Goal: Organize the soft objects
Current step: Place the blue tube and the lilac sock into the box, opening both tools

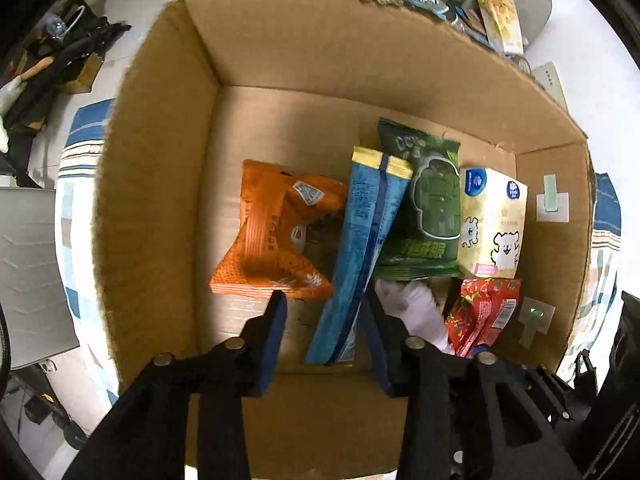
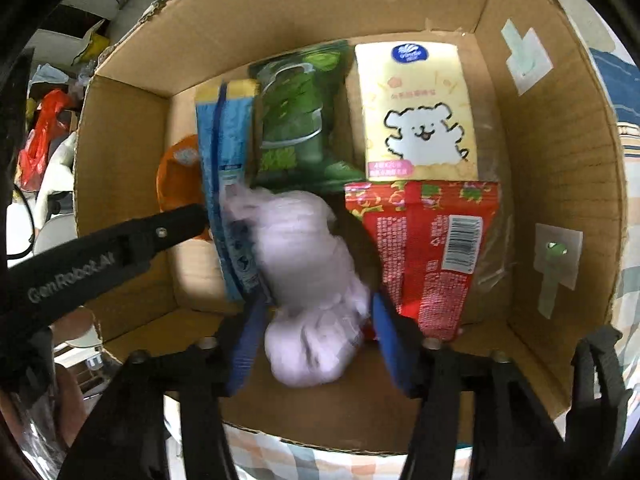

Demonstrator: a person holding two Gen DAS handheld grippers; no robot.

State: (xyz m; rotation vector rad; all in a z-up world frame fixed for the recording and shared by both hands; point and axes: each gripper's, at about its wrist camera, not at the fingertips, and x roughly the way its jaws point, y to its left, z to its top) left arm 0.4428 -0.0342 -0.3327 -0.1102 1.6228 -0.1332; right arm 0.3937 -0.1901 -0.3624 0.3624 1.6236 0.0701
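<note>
"GenRobot.AI" marks left claw; yellow tissue pack reads "Vinda".

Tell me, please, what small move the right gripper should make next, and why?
Probably lift clear with its jaws open. The right gripper stands wide around the pale lilac bundle, which already seems to lie in the cardboard box between the blue packet and the red packet.
</note>
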